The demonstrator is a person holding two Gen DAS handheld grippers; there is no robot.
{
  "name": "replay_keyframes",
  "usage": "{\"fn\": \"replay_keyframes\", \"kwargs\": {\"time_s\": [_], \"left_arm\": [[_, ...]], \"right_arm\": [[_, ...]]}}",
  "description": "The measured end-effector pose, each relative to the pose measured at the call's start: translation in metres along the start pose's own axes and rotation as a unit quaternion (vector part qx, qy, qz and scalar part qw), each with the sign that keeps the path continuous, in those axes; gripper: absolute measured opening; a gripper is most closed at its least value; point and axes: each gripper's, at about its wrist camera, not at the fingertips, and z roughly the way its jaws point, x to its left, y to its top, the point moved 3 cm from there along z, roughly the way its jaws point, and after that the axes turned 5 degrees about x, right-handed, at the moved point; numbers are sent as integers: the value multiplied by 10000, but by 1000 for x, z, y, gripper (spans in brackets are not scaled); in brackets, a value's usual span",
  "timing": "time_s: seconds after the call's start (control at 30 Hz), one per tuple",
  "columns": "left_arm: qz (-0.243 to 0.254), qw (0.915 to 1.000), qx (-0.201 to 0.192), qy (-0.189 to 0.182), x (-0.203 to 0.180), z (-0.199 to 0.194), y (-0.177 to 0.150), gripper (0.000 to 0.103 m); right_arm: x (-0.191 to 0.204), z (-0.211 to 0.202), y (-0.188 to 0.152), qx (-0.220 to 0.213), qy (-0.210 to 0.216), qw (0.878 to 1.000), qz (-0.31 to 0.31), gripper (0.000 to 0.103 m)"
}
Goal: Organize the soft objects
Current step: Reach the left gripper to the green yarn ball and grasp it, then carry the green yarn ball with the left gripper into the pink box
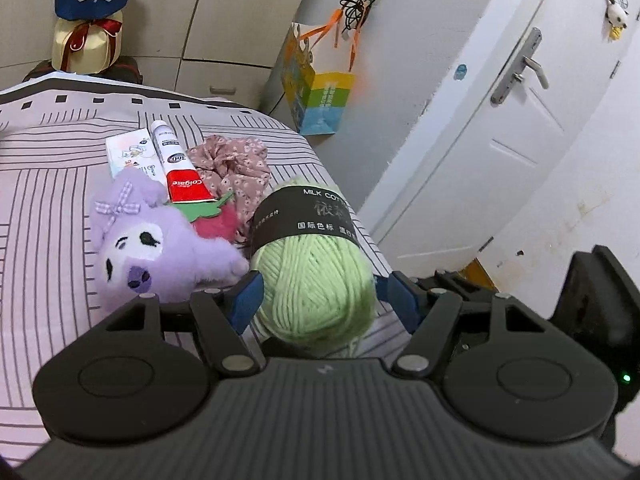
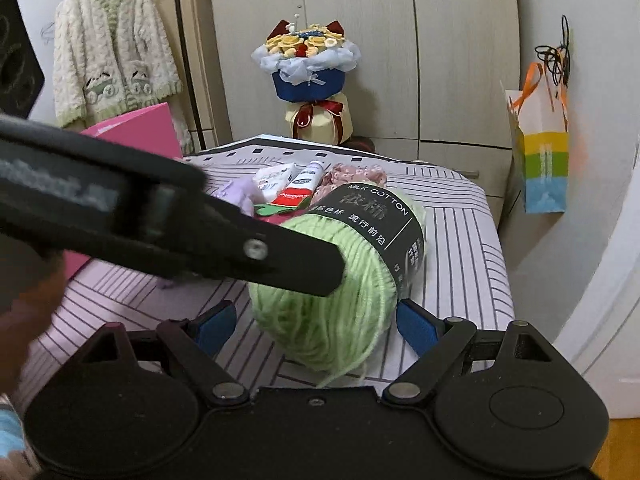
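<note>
Green yarn ball (image 1: 316, 280) sits seemingly gripped in left gripper (image 1: 316, 296); right gripper (image 2: 316, 324) open around it, empty; squeeze mid-skein, below the label.

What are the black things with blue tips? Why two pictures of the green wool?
They are two grabbers that a person holds, one in each hand. Each has a camera looking forward along it: one picture comes from the left gripper, one from the right gripper. On the pink striped bed sheet lie a green ball of yarn with a black paper band, a fluffy purple plush toy, a red-and-white toothpaste tube and pink flowered cloth. Both grippers straddle the yarn. The right one is open; whether the left one squeezes it, I cannot tell.
</note>
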Motion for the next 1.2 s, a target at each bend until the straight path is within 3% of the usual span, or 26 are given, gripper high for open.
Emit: {"fn": "replay_keyframes", "kwargs": {"time_s": [0.17, 0.33, 0.53, 0.77, 1.2], "left_arm": [[2, 9998, -183, 129, -1, 4, -2, 59], [-27, 9998, -146, 105, 2, 7, -7, 48], [239, 9994, -178, 161, -13, 2, -17, 46], [331, 9994, -110, 80, -26, -16, -33, 46], [408, 9989, 193, 150, -45, -77, -56, 46]], "right_arm": [[-5, 3, -1, -30, -68, 9997, 250, 87], [-7, -1, -5, -179, -112, 9986, 477, 66], [3, -11, -13, -369, -264, 9975, 549, 54], [19, -33, -27, -469, -419, 9967, 520, 53], [58, -81, -32, -147, 83, 9993, 328, 57]]}}
